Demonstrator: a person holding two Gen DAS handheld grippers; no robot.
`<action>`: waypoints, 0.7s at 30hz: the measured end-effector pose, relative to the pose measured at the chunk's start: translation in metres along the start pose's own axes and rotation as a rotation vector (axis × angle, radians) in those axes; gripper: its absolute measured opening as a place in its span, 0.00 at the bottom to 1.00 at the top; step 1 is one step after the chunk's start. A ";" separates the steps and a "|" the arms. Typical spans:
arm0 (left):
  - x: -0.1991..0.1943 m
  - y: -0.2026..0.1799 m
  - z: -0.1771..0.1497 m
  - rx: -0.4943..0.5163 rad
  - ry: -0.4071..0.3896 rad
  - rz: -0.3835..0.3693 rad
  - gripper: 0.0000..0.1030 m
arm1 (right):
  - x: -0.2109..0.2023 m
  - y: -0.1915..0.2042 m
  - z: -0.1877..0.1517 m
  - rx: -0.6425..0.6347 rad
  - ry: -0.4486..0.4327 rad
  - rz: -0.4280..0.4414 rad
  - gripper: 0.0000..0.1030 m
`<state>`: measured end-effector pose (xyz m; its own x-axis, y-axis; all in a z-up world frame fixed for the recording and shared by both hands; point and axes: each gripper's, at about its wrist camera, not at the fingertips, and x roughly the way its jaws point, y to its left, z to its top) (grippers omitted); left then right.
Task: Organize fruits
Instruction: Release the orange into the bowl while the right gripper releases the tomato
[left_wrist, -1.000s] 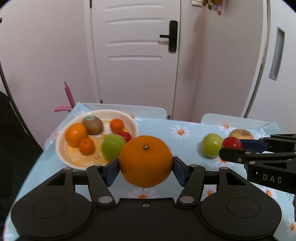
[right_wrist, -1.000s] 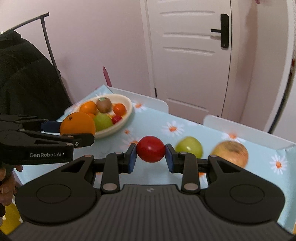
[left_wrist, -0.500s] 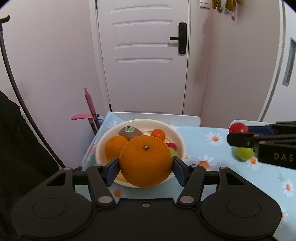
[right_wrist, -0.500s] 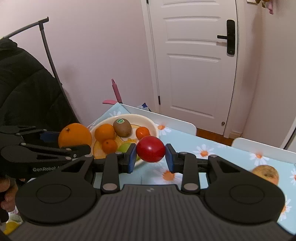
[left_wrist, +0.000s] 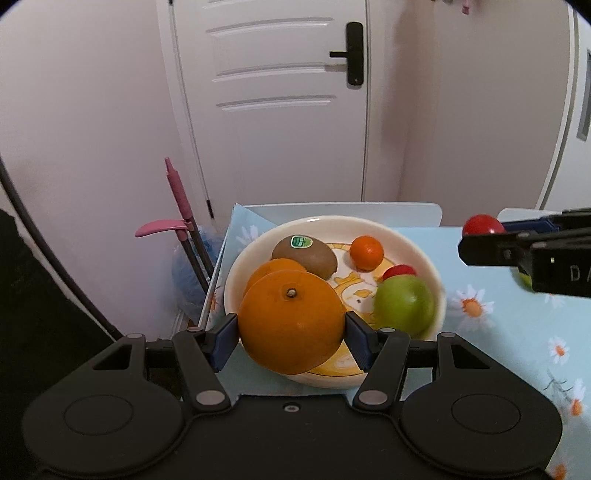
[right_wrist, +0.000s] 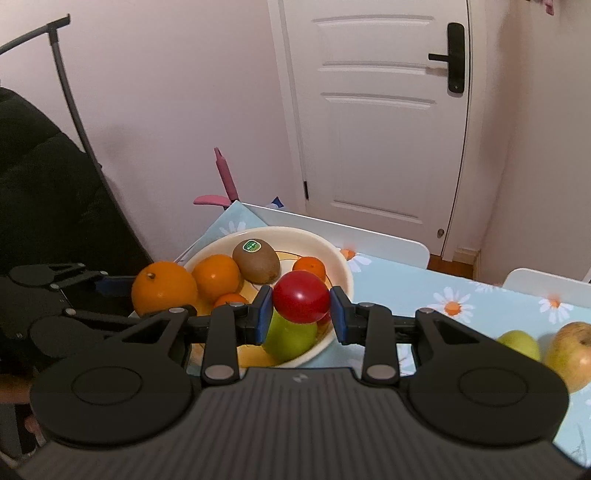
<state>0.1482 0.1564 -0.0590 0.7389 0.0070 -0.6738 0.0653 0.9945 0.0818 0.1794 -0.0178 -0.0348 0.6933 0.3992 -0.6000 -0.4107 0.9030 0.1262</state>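
Glossy large orange (left_wrist: 291, 325), stem nub up

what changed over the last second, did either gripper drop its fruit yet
Neither let go. Both grippers travelled from the open tablecloth towards the bowl: the left gripper now holds its big orange over the bowl's near rim, and the right gripper holds the red fruit over the bowl. Unchanged: both grips, the fruit lying in the bowl, and the green apple and yellowish apple on the cloth.
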 end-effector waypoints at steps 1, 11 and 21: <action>0.004 0.001 -0.001 0.004 0.001 -0.005 0.64 | 0.004 0.001 0.000 0.005 0.003 -0.003 0.47; 0.020 -0.004 -0.006 0.008 0.003 -0.032 0.76 | 0.022 0.001 0.002 -0.009 0.030 0.005 0.47; -0.018 -0.002 0.000 -0.025 -0.049 0.010 0.95 | 0.011 -0.002 0.010 -0.070 0.043 0.070 0.47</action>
<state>0.1345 0.1538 -0.0473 0.7716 0.0122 -0.6360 0.0417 0.9967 0.0697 0.1937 -0.0139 -0.0334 0.6362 0.4527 -0.6248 -0.4990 0.8591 0.1143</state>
